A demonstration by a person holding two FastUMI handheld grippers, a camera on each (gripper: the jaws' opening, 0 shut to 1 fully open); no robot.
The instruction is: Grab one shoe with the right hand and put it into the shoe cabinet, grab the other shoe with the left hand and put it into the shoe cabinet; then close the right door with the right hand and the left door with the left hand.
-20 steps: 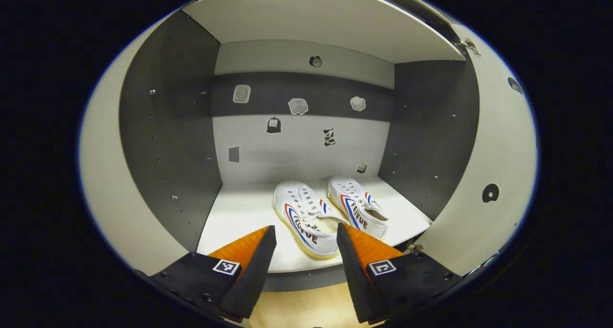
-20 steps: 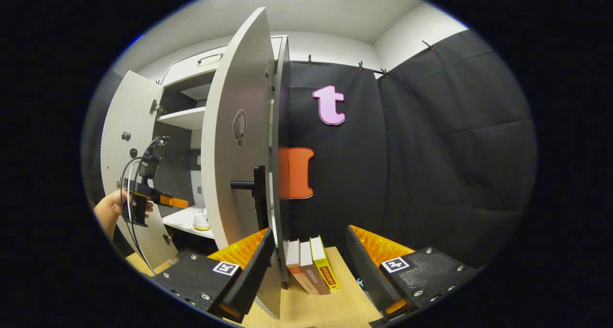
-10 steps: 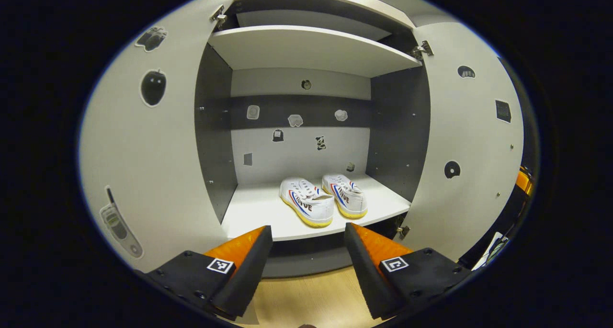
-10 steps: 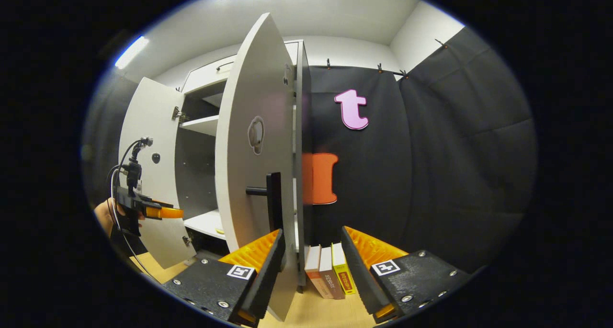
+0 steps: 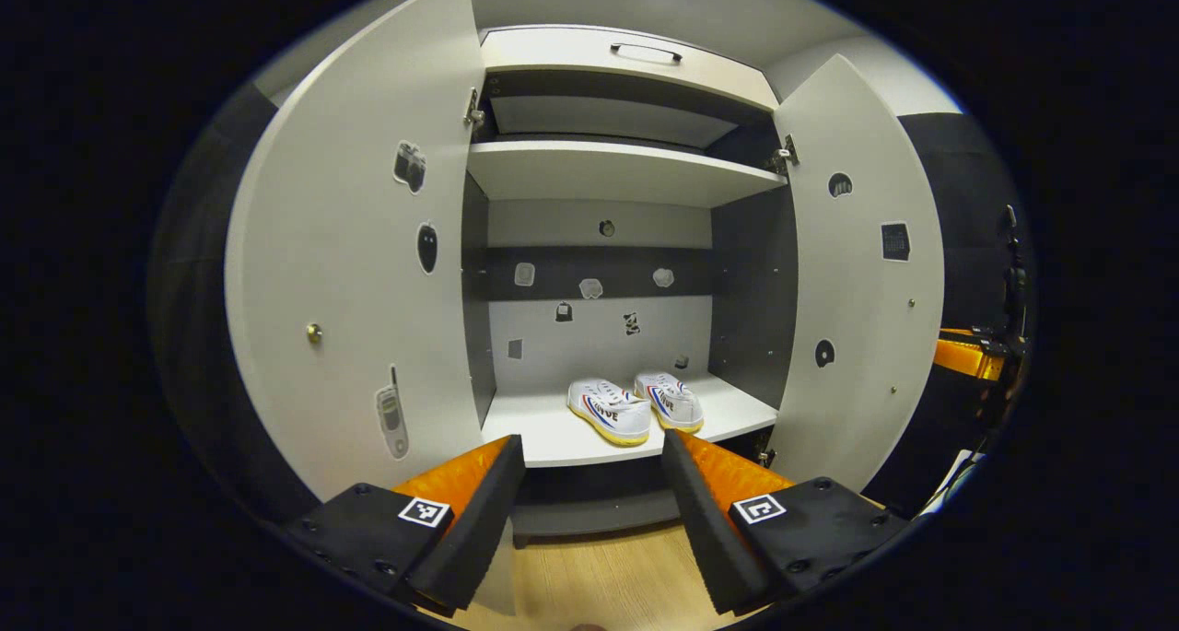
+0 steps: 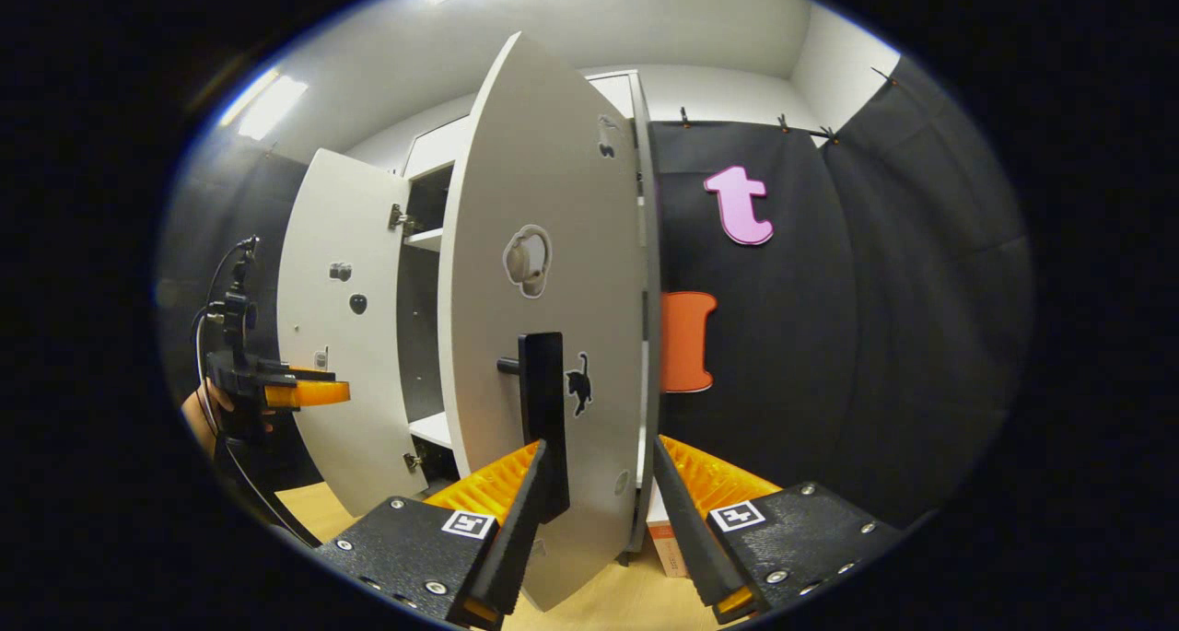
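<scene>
Two doors of the shoe cabinet [image 5: 626, 166] stand open, and both are left to close. The left door [image 5: 359, 272] swings wide in the left gripper view; the right door [image 6: 543, 272] fills the middle of the right gripper view, its outer face turned to the camera. A black handle [image 6: 542, 401] juts from that face. Inside, on the lower shelf [image 5: 543, 433], the pair of white sneakers [image 5: 636, 405] lies side by side, heels toward the front edge, so the stowing part looks done.

The right tongs [image 6: 599, 511] are spread wide and hold nothing, with the door's free edge between the fingers and the handle just above the left finger. The left tongs [image 5: 589, 502] are likewise wide and empty, hanging back over the wooden worktop [image 5: 589, 585] and facing the shelf. Farther off in the right gripper view, the hand [image 6: 207, 410] carries the left tongs near the left door.

Risk from here: a finger could snag behind the handle as the right door is pushed, pulling it back open. The left tongs also sit in front of the opening and could get in the way of the swinging door.
</scene>
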